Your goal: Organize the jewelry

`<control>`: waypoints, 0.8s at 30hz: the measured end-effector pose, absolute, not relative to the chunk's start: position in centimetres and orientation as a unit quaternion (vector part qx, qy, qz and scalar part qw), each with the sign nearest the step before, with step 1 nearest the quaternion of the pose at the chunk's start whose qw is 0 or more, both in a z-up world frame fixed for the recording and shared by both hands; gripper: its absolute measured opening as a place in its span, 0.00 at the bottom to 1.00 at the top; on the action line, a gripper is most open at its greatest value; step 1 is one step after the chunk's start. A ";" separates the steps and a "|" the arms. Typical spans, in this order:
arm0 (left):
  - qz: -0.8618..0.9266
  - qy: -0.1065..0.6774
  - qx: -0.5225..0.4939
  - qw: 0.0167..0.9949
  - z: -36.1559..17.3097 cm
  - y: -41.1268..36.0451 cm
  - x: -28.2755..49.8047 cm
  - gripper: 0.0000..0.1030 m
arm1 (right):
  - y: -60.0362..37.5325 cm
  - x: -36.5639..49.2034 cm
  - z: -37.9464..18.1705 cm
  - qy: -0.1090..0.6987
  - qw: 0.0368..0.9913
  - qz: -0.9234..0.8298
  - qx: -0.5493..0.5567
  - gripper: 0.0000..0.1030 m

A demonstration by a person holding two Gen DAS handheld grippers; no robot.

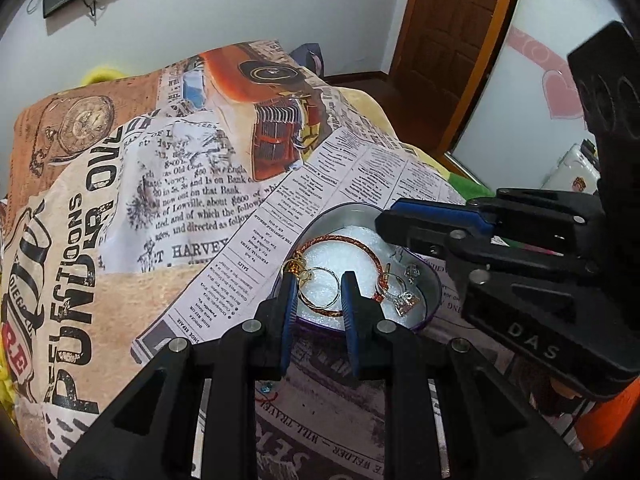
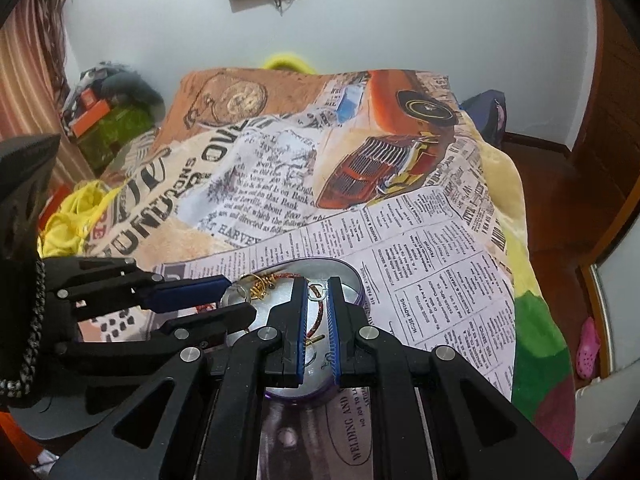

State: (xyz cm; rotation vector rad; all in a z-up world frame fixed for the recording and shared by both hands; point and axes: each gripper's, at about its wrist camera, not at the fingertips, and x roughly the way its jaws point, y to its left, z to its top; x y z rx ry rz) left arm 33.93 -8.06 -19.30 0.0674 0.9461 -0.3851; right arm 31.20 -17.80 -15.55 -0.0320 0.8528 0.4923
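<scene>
2 grippers hover over the heart tin [image 1: 434, 300] on the bed: left gripper [image 1: 320, 280] jaws slightly apart, empty, braided bracelet [image 1: 340, 240] just beyond; right gripper [image 2: 318, 284] jaws closed, empty. Lower gently, avoiding tangled rings [image 1: 320, 284].

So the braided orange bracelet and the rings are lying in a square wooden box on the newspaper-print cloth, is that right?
Not quite: the container is a round metal tin with a purple rim, not a square wooden box. The left wrist view shows it. The braided orange bracelet and the rings do lie inside it, on the newspaper-print cloth.
</scene>
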 end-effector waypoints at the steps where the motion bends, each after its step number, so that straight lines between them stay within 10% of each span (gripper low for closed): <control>1: -0.185 0.453 0.033 0.872 -19.3 -8.1 33.9 0.20 | -17.7 31.2 -15.6 0.411 0.880 0.237 -0.019 0.08; 24: -0.172 0.431 0.030 0.885 -16.3 -7.1 32.4 0.22 | -18.5 29.9 -12.7 0.398 0.889 0.228 -0.015 0.15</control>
